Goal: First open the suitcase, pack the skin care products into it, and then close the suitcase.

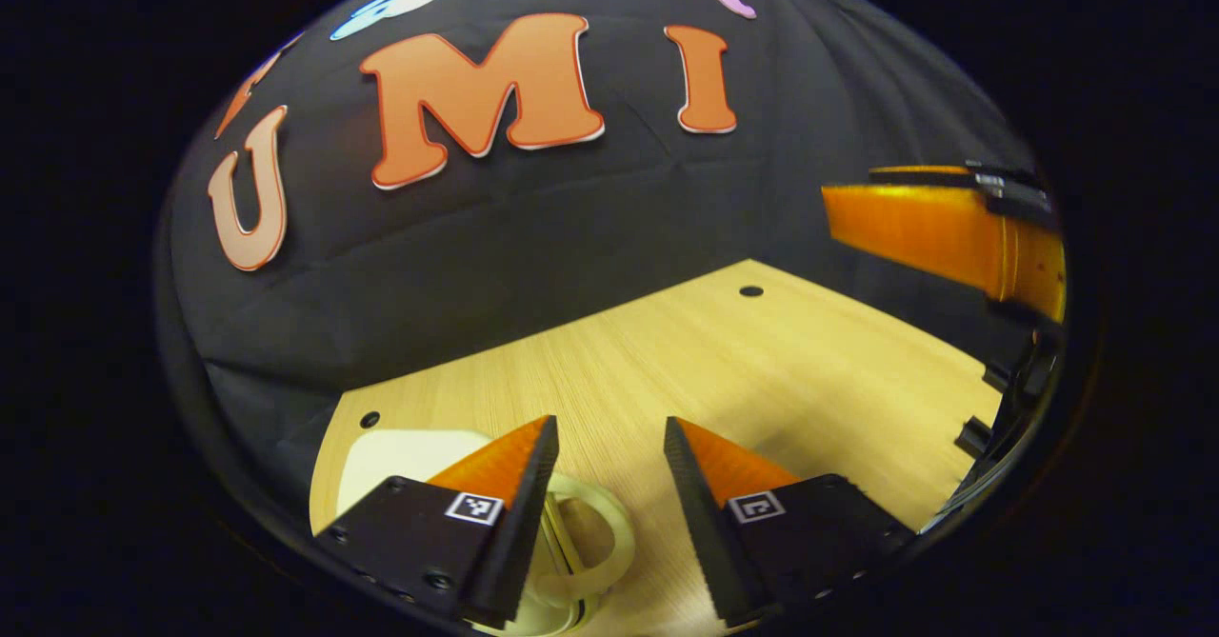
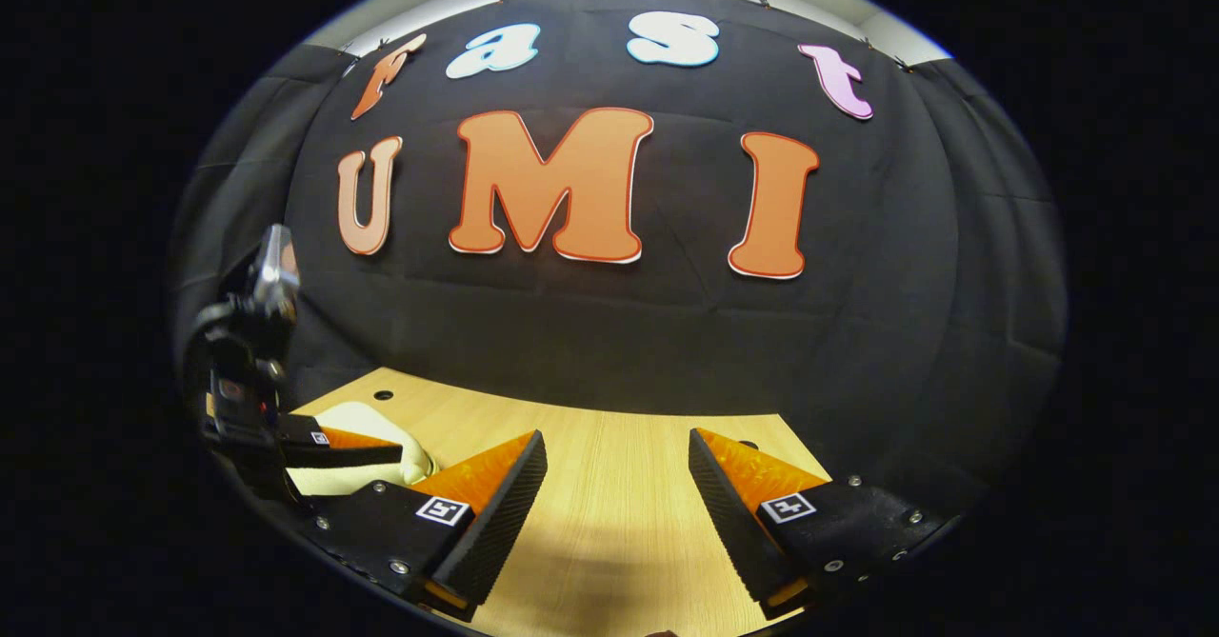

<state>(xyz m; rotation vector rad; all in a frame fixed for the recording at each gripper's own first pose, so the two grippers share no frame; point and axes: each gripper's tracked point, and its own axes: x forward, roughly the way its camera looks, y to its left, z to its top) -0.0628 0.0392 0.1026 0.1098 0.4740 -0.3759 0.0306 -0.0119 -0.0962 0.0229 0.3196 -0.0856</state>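
Item: suitcase [image 1: 400,461]. Cream-white, smooth shell with rounded corners, lying on the tabletop [image 1: 762,380] at about 7 o'clock in the left gripper view, partly under the left tool [image 1: 609,437]. A pale loop handle [image 1: 600,532] rises from its near edge, just beside the left-hand finger of that tool. In the right gripper view the same case [image 2: 367,427] sits at 8 o'clock.

Handling, judged: hard moulded shell, probably stiff and slippery to pinch flat; light if small and empty. The handle loop looks the surest hold; the lid edge would serve for opening. Whether closed or latched cannot be told.

Left tool: jaws set wide, nothing between them; also seen in the right gripper view at 8 o'clock, over the case.

Right tool [image 2: 617,447]: jaws wide, empty, above bare tabletop; its orange body shows at 3 o'clock in the left gripper view.

Skin care products: location not established.
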